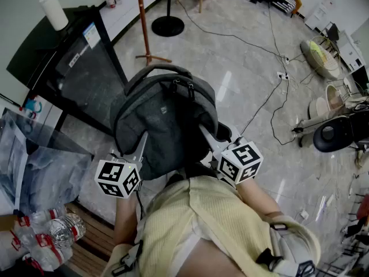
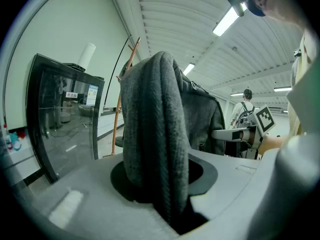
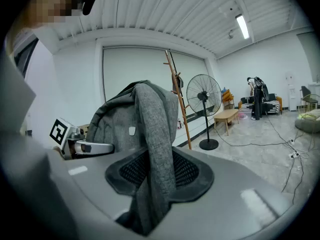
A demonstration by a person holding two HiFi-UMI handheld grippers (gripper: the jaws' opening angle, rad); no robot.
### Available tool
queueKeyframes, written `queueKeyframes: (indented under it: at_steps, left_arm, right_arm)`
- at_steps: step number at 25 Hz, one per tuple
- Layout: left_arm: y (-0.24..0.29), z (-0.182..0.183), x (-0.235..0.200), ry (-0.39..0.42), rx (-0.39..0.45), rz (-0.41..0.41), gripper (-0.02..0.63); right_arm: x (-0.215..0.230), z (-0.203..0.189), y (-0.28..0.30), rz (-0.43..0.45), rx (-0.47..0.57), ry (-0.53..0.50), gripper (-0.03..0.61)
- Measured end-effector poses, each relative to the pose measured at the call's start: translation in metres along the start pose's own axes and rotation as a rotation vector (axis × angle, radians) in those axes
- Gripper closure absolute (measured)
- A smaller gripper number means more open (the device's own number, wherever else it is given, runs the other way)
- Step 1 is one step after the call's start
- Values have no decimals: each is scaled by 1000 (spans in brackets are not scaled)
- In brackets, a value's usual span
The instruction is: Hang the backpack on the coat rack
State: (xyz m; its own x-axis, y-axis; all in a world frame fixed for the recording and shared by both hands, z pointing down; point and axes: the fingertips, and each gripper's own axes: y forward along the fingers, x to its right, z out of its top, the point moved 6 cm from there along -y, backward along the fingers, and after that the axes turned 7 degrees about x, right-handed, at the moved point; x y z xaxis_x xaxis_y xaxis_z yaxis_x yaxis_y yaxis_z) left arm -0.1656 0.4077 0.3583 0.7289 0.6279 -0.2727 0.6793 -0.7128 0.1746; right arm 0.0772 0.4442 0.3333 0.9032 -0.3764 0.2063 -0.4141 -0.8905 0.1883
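Holds the backpack [image 1: 164, 120] up off the floor [image 1: 242, 79], in front of the chest, between both grippers. Clamps the left gripper [image 1: 142, 138] shut on a grey strap [image 2: 155, 134], which rises upright from between the jaws. Clamps the right gripper [image 1: 203, 130] the same way on the other strap [image 3: 156, 149], with the bag's body hanging just behind it. Keeps both grippers tilted slightly down, one at each side of the bag. Points the top handle [image 1: 155, 71] toward the rack [image 1: 143, 22], standing well apart on the floor ahead, next to a fan [image 3: 204, 96]. Passes a dark glass cabinet [image 1: 86, 68] on the left, with bottles [image 1: 52, 229] at the lower left.
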Motion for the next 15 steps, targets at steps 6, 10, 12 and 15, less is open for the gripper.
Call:
queueKeyframes:
  at_steps: [6,10,12,15]
  left_arm:
    - [10,-7,8,-19,-22,19,503]
    - [11,-10,4,-32,-27,46,503]
    - [13,-11,3,-30,-31,61,503]
    - [15,-12,4,-24,-29,84,503]
  right_arm:
    - [14,-5,0,-13,-14,12,456]
    - [15,-6,5,7,-31,24,454]
    - [17,-8,8,16,-40,33,454]
    - [20,-9,10,23,-43,36,454]
